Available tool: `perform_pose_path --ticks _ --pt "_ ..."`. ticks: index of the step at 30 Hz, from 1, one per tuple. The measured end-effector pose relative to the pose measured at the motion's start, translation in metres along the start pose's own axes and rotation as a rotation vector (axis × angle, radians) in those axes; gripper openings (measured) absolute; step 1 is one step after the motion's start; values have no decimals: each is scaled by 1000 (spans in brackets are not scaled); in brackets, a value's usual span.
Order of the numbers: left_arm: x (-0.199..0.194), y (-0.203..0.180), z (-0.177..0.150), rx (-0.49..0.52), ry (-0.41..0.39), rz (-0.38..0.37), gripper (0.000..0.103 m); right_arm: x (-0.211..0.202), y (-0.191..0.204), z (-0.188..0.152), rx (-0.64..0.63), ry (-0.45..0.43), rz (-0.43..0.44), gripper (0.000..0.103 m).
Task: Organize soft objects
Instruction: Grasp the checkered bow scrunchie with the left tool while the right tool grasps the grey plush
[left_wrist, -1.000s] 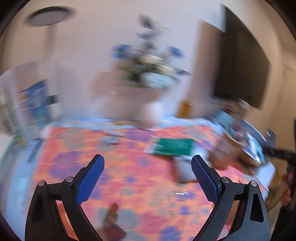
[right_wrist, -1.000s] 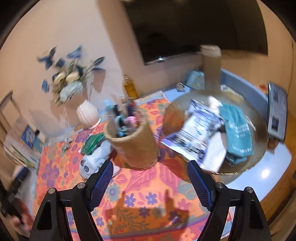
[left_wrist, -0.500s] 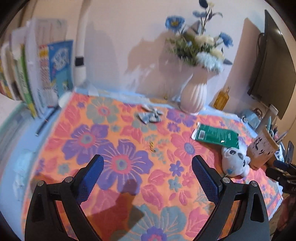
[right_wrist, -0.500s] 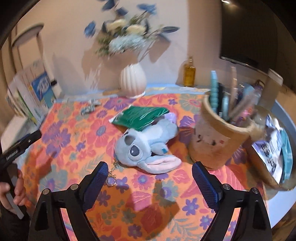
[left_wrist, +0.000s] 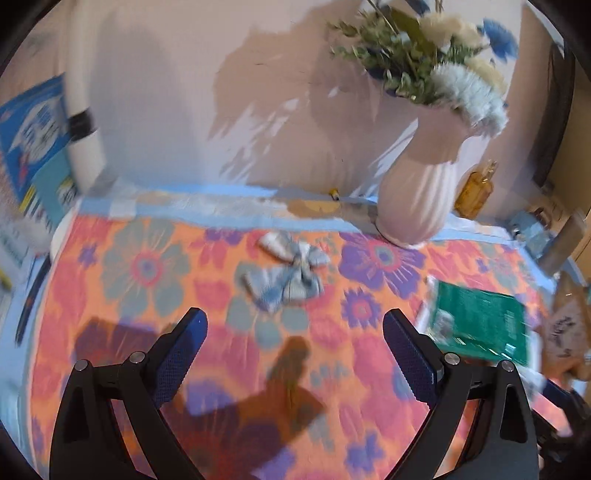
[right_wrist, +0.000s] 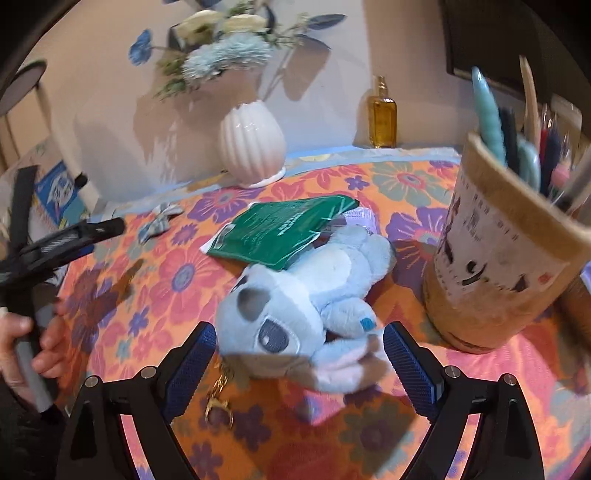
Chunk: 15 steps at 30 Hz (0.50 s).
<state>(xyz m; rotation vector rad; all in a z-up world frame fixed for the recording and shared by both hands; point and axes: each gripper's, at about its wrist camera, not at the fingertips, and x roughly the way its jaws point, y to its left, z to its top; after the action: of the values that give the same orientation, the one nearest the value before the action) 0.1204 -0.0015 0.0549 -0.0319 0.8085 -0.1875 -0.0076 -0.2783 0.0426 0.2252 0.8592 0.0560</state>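
A light blue plush toy (right_wrist: 299, 302) with a gold key clasp (right_wrist: 218, 402) lies on the floral tablecloth (right_wrist: 155, 280). My right gripper (right_wrist: 299, 354) is open, its blue pads either side of the toy's head, just above it. A blue-and-white striped fabric bow (left_wrist: 286, 275) lies ahead of my left gripper (left_wrist: 295, 339), which is open and empty over the cloth. The bow also shows small in the right wrist view (right_wrist: 160, 219). My left gripper shows there too, at the left edge (right_wrist: 62, 240).
A green packet (right_wrist: 280, 229) rests against the plush, also in the left wrist view (left_wrist: 480, 325). A white ribbed vase (left_wrist: 417, 192) with flowers stands at the wall. An amber bottle (right_wrist: 384, 118) stands beside it. A tan holder (right_wrist: 498, 258) full of pens stands right of the plush.
Both grippers have moved forward and lower. The bow is nearer the left gripper, and the plush now lies between the right gripper's open pads.
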Motion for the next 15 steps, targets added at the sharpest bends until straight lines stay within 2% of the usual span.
perform_pose_path --ticks 4,7,9,11,12,14,15 --pt "34 -7 11 20 15 24 96 14 -7 -4 68 11 52 94" --pt "52 -5 17 -16 42 38 96 18 -2 -1 77 12 53 103" --pt "59 -4 18 -29 70 51 96 21 2 2 68 15 53 103" --pt "64 -4 17 -25 98 51 95 29 6 6 64 27 25 103" --pt "68 -3 17 -21 123 28 95 32 8 7 60 36 5 103" --pt "69 -3 18 -16 122 11 94 36 11 9 53 45 -32 103" --pt "69 -2 19 -21 119 0 89 36 11 9 52 43 -43 102"
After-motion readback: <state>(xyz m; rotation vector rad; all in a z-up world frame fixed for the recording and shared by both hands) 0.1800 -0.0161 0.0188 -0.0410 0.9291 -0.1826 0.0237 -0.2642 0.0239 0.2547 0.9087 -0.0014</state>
